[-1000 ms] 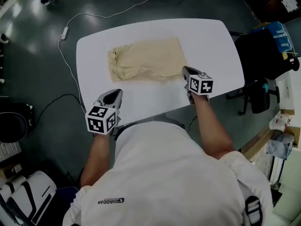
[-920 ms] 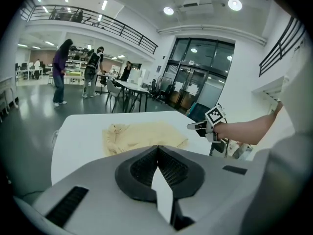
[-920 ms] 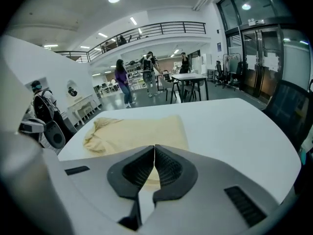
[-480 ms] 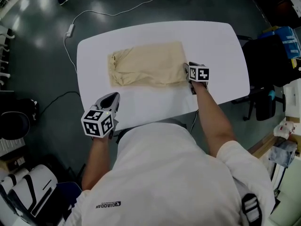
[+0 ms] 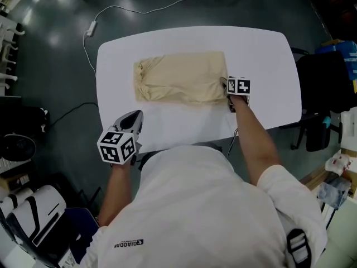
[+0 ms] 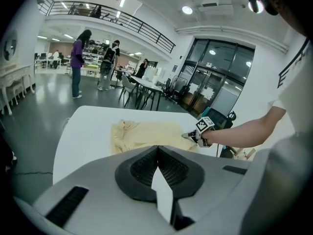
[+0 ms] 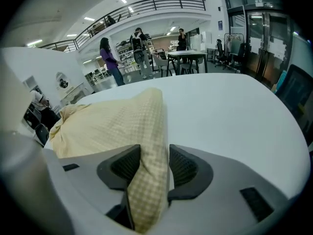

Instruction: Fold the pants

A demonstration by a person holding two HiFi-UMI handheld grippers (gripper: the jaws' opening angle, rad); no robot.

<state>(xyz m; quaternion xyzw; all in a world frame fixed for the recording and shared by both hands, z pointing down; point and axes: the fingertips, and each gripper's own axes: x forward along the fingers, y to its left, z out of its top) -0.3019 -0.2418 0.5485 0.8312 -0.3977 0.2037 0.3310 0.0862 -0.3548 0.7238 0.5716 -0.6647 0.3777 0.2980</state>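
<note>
The right gripper (image 7: 154,166) has its jaws wide apart, having just been opening, and the right-hand edge of the beige pants (image 5: 181,77) runs up between them. The checked cloth lies against the pad on the left of the right gripper view, while a gap shows before the other pad, so nothing is clamped. Below the pads the fold drops out of sight into the gripper's body. Ahead of those fingertips the rest of the pants stretches away, folded to a rectangle on the white table (image 5: 262,49), the far end bunched and hard to read. The left gripper (image 6: 157,152) has its jaws closed together on nothing. The cloth lies well ahead of its fingertips, and its own body covers the table's near part.
</note>
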